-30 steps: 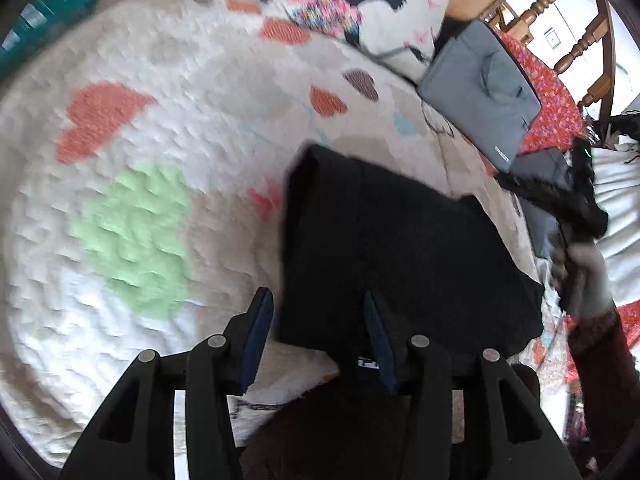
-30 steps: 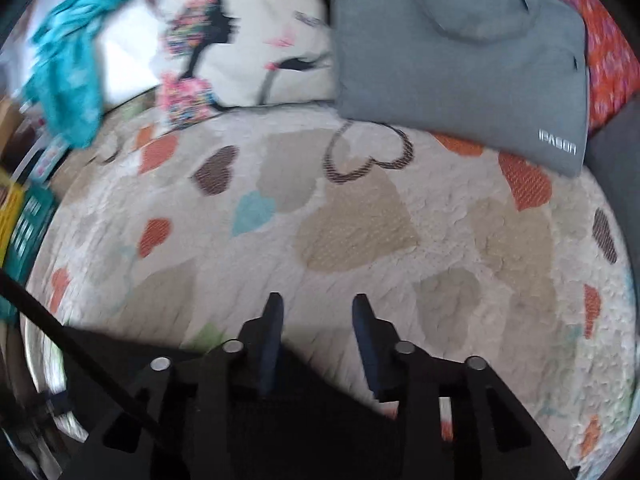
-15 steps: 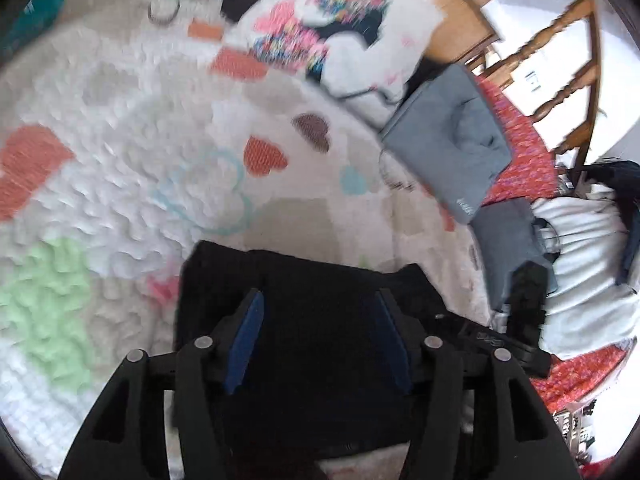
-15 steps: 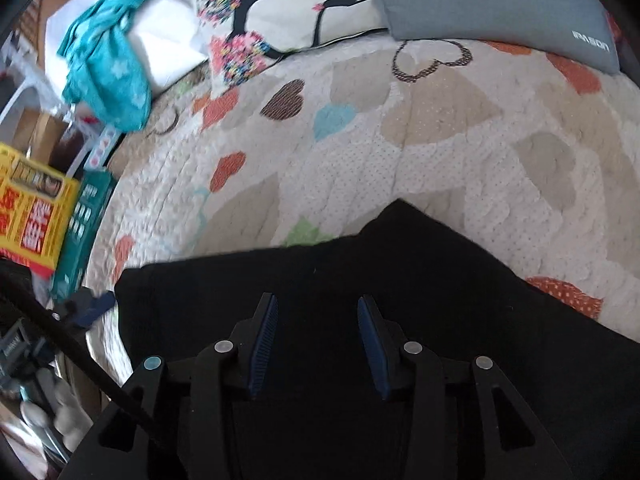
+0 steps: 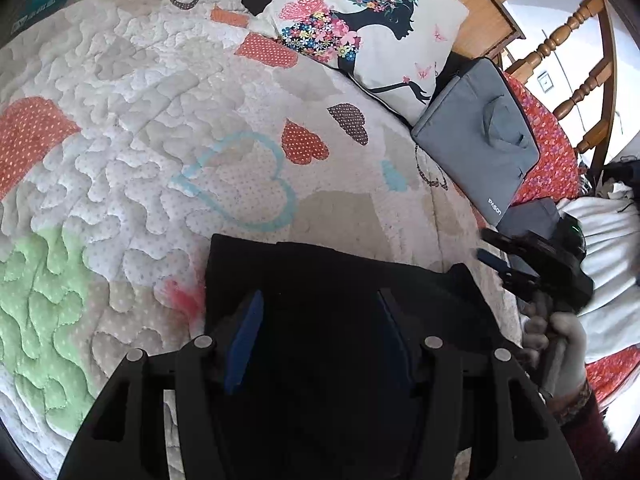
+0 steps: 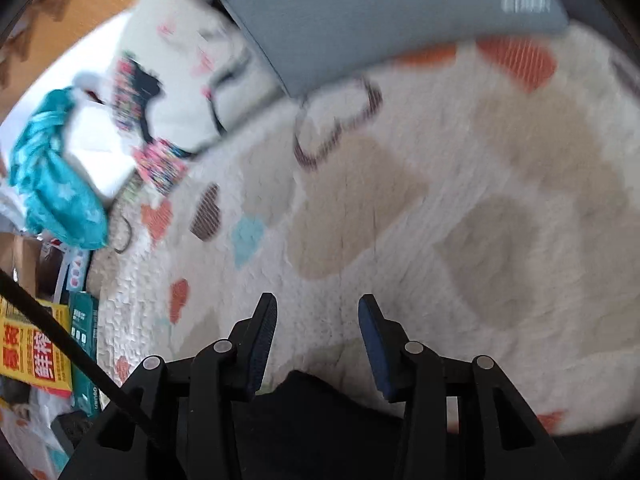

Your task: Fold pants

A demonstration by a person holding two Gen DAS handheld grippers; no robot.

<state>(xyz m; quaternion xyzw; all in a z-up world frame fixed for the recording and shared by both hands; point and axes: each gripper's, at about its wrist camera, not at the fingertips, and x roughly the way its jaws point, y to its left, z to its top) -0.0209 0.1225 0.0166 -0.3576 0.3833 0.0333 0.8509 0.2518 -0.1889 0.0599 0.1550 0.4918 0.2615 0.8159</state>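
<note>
My left gripper (image 5: 320, 336) hangs over the folded black pants (image 5: 344, 280), its jaws parted about halfway with nothing pinched between the blue pads (image 5: 244, 344). The pants lie flat on the bed's heart-patterned quilt (image 5: 140, 128), near its front edge. My right gripper (image 6: 316, 336) is off to the right of the pants, jaws also partly spread and empty; only a corner of the black cloth shows below its fingers, apart from them. My gloved right hand (image 5: 560, 344) grips its handle. A grey laptop sleeve (image 5: 476, 136) and a printed cushion (image 5: 372, 28) rest farther back on the bed.
</note>
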